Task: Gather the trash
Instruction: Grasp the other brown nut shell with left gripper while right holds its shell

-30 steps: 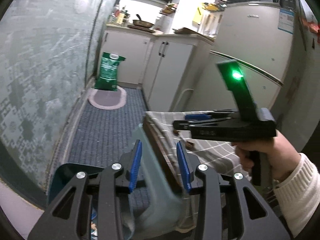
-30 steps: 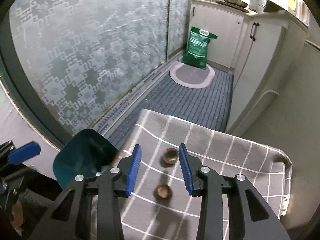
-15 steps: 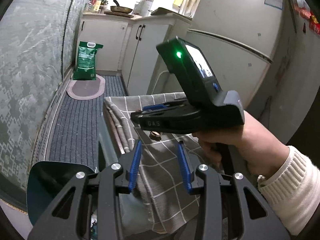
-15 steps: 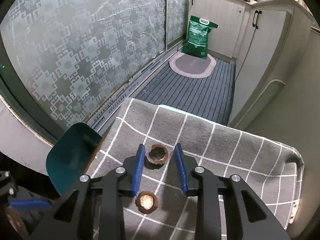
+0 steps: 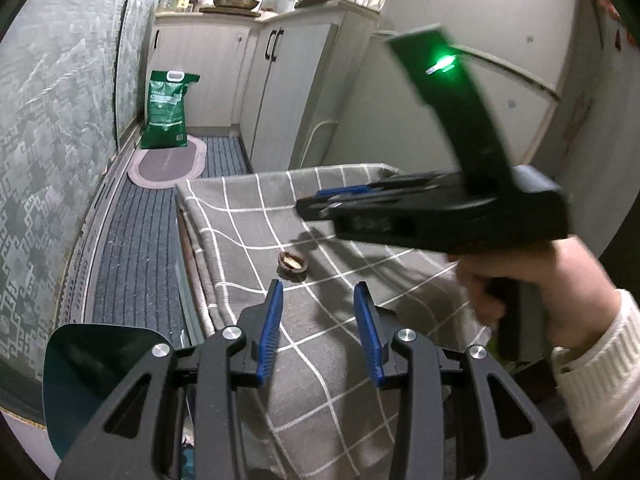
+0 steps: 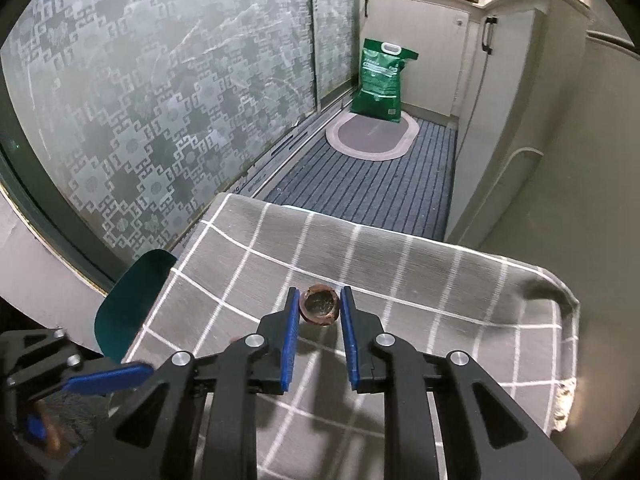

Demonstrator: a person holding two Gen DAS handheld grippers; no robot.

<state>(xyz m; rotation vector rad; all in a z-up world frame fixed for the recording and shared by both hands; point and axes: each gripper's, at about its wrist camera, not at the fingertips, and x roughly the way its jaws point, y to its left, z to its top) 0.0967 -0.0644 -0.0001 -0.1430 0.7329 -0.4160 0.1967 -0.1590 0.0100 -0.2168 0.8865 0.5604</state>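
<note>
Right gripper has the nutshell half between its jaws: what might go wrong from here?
1. The rounded nutshell half sits only at the tips of the right gripper, so it may pop out.
2. The second shell lies near the checked cloth edge; dragging the loose fabric might tip it off.

The right gripper (image 5: 316, 200) is smeared by motion blur in the left wrist view, so what its tips hold cannot be told there. The teal lid (image 6: 132, 304) is partly hidden behind the checked cloth (image 6: 400, 272). The print on the green bag (image 5: 166, 110) is too small to be read.
</note>
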